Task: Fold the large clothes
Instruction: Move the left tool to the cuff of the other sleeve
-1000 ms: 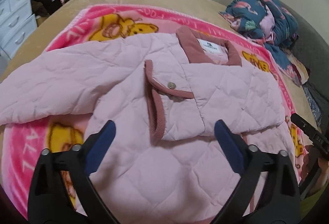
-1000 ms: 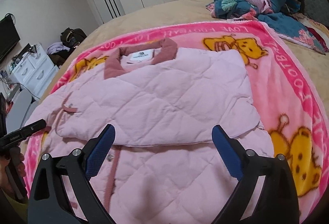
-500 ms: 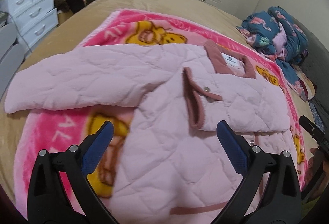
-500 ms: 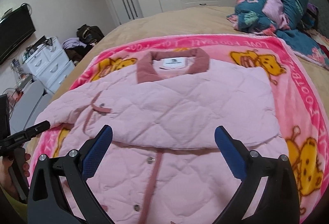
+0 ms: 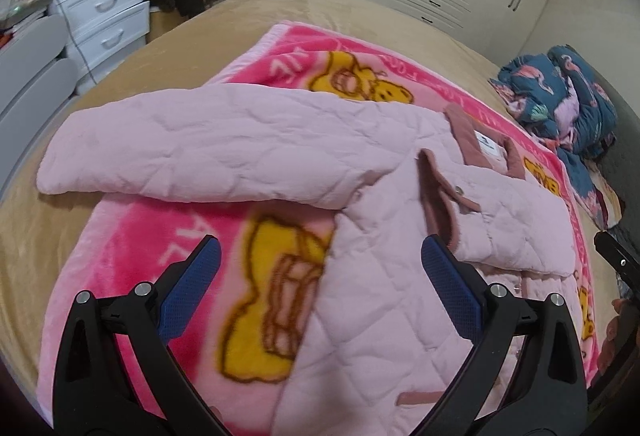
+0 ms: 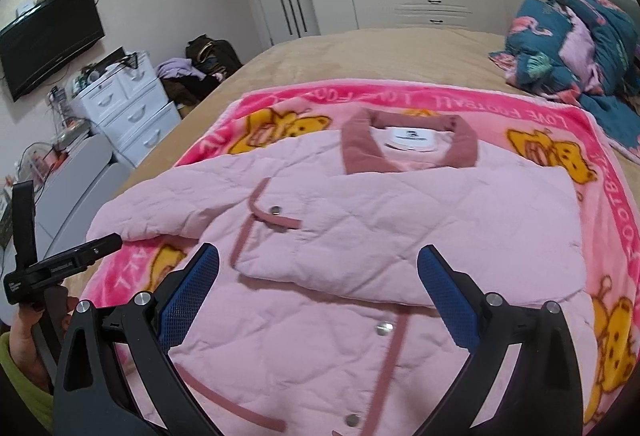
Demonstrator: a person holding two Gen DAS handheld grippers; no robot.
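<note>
Both views have swung leftward since the earlier frames, bringing the outstretched sleeve into full sight. My left gripper and right gripper hover with fingers apart, holding nothing. I judge the next fold best begun by pinching that sleeve near its cuff and laying it flat across the chest. Pink and quilted, the jacket lies on the blanket on the bed, its other sleeve already folded over.

Both wrist views look down the bed from near, sharing the pink jacket
</note>
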